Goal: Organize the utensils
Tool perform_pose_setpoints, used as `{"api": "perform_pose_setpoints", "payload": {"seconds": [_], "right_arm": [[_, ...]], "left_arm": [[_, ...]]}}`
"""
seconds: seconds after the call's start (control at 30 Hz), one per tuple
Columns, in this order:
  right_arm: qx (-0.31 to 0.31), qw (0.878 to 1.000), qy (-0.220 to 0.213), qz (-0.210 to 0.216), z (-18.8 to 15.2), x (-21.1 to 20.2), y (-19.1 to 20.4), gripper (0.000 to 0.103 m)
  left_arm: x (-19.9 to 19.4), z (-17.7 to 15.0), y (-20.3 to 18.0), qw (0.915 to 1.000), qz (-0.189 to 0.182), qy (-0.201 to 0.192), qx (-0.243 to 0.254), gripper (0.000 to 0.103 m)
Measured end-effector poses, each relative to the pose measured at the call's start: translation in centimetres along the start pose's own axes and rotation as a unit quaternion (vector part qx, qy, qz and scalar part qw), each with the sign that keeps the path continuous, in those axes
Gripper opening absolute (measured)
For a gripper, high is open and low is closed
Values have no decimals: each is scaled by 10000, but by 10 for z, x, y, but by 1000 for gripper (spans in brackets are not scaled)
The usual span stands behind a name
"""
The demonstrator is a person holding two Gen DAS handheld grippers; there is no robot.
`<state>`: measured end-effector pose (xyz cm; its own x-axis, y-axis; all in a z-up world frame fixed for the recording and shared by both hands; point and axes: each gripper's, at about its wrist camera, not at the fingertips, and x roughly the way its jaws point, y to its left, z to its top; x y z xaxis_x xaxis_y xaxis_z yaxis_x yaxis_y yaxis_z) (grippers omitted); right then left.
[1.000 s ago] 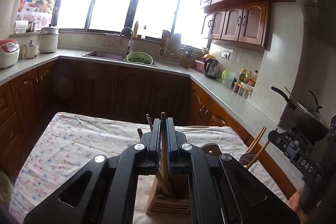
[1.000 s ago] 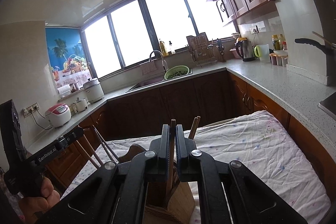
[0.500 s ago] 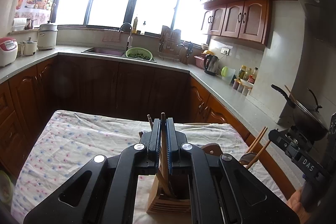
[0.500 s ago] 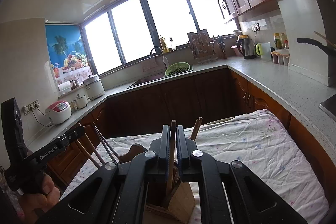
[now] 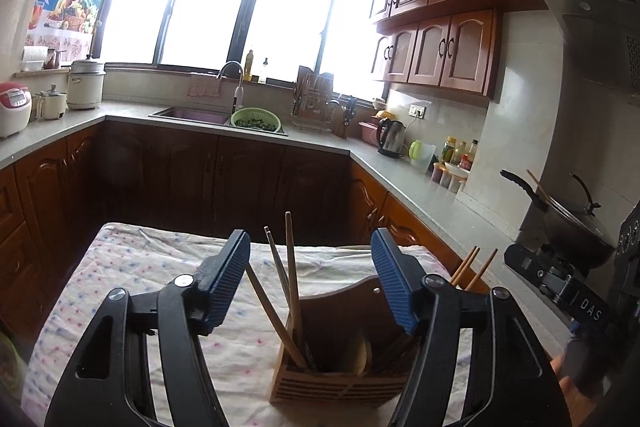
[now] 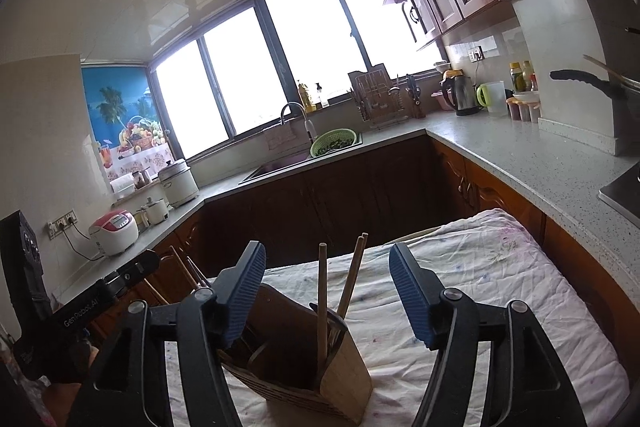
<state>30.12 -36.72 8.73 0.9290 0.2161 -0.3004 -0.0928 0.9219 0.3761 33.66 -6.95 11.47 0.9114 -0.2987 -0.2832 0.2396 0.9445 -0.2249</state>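
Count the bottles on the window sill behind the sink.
2. A yellow bottle stands on the sill just right of the faucet. A smaller clear bottle stands right beside it, on its right. Window glare could hide others.

Three chopsticks (image 5: pixel 291 279), one holder (image 5: pixel 332 379)

"DAS" on the right claw (image 5: pixel 576 291) — "GenRobot.AI" on the left claw (image 6: pixel 104 299).
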Motion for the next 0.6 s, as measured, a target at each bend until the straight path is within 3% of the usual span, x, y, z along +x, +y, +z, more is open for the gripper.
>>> {"api": "perform_pose_setpoints", "payload": {"seconds": [0.23,0.37,0.6], "right_arm": [[230,9997,-38,1,-3,-19,-10,71],[229,9997,-17,17,-10,-31,-10,75],[206,9996,135,126,-30,-51,-4,82]], "left_arm": [[-22,2,6,9996,-178,-61,-204,76],[-39,-5,12,9996,-38,0,-285,91],[-74,-31,21,9993,220,199,-246,100]]}}
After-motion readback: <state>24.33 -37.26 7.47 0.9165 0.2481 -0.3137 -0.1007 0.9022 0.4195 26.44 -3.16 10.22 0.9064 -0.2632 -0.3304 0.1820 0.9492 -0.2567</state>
